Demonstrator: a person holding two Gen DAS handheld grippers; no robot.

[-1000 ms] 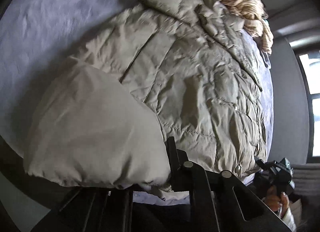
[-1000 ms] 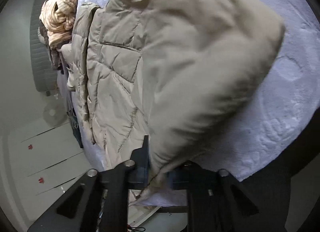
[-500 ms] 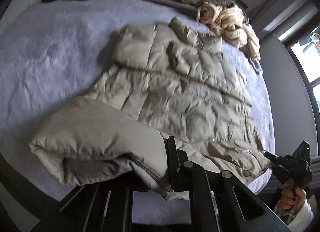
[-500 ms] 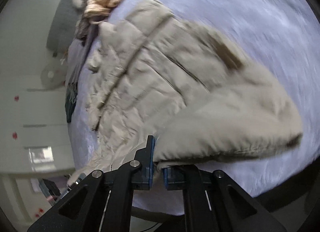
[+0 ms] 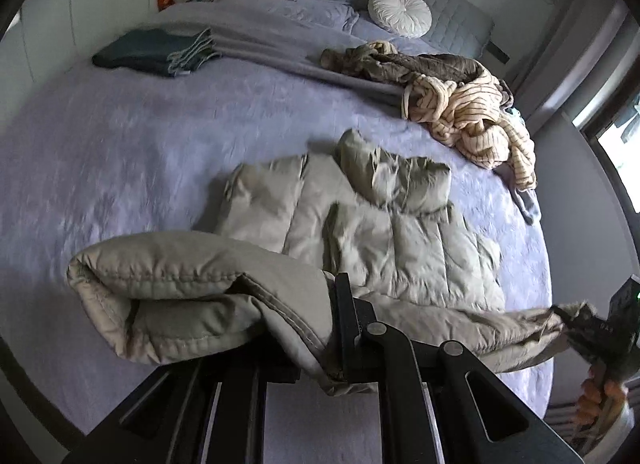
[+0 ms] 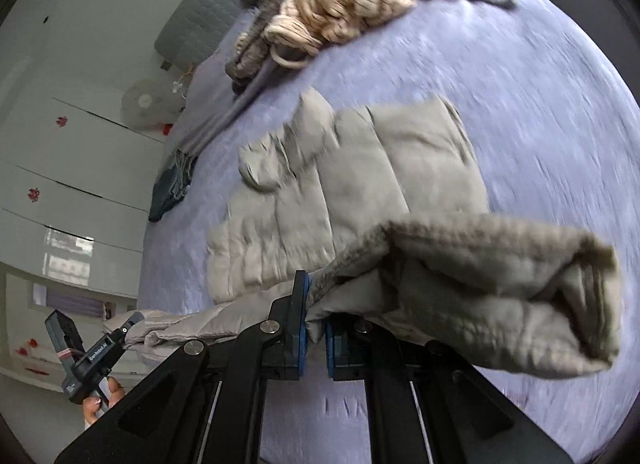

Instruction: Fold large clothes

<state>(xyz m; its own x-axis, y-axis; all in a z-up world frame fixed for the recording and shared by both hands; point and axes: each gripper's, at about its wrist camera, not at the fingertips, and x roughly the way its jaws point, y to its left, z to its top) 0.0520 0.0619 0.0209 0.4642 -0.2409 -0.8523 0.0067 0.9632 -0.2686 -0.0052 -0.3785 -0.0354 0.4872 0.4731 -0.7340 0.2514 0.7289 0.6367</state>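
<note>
A beige puffer jacket (image 5: 400, 240) lies spread on the lavender bed (image 5: 120, 151), collar towards the headboard. Its near hem is lifted off the bed and stretched between both grippers. My left gripper (image 5: 332, 328) is shut on the hem's left corner, which bulges in a rolled fold beside the fingers. In the right wrist view my right gripper (image 6: 316, 316) is shut on the other corner of the jacket (image 6: 360, 167), blue pads pinching the cloth. Each gripper also shows in the other's view: the right gripper (image 5: 576, 316) at the edge, the left gripper (image 6: 128, 324) low on the left.
A heap of cream striped and brown clothes (image 5: 472, 119) lies beyond the jacket on the right. A dark folded cloth (image 5: 152, 51) sits at the far left, and a round white cushion (image 5: 400, 11) leans on the grey headboard. The window is on the right.
Both grippers have risen and drawn back towards the bed's near edge, lifting the jacket's hem with them. The jacket now looks smaller and more of the bed shows.
</note>
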